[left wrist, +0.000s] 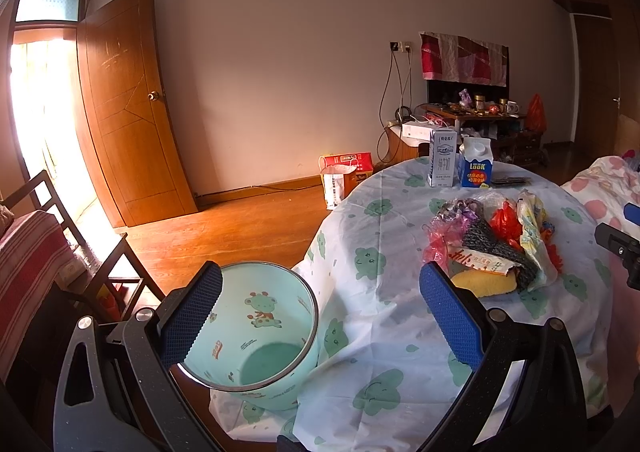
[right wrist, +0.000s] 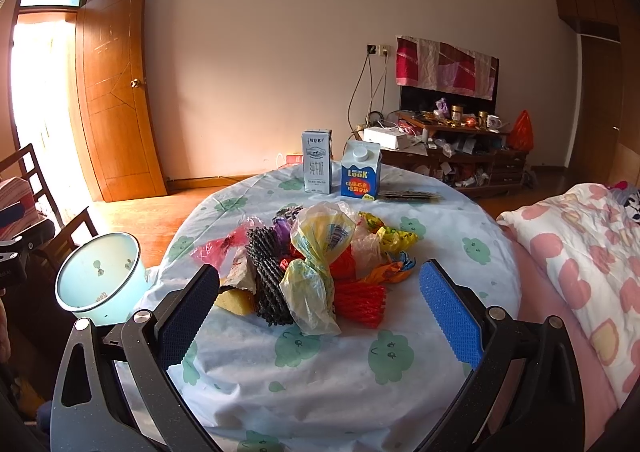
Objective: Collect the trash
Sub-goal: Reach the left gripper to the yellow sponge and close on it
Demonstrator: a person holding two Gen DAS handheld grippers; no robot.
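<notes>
A heap of trash (right wrist: 316,264) lies in the middle of the round table (right wrist: 360,392): plastic bags, black and red foam netting, wrappers and a yellow sponge. The same heap of trash (left wrist: 496,244) sits to the right in the left wrist view. A pale green bin (left wrist: 256,336) with a cartoon print stands empty at the table's left edge, also seen as the bin (right wrist: 100,276) in the right wrist view. My left gripper (left wrist: 320,312) is open above the bin's right rim. My right gripper (right wrist: 320,304) is open, just in front of the heap.
Two cartons, a grey milk carton (right wrist: 317,161) and a blue LOOK carton (right wrist: 360,175), stand at the table's far side. A bed with a pink-patterned quilt (right wrist: 580,260) lies right. A dark chair (left wrist: 80,252) stands left. An open door (left wrist: 128,104) and cluttered cabinet (right wrist: 460,148) are behind.
</notes>
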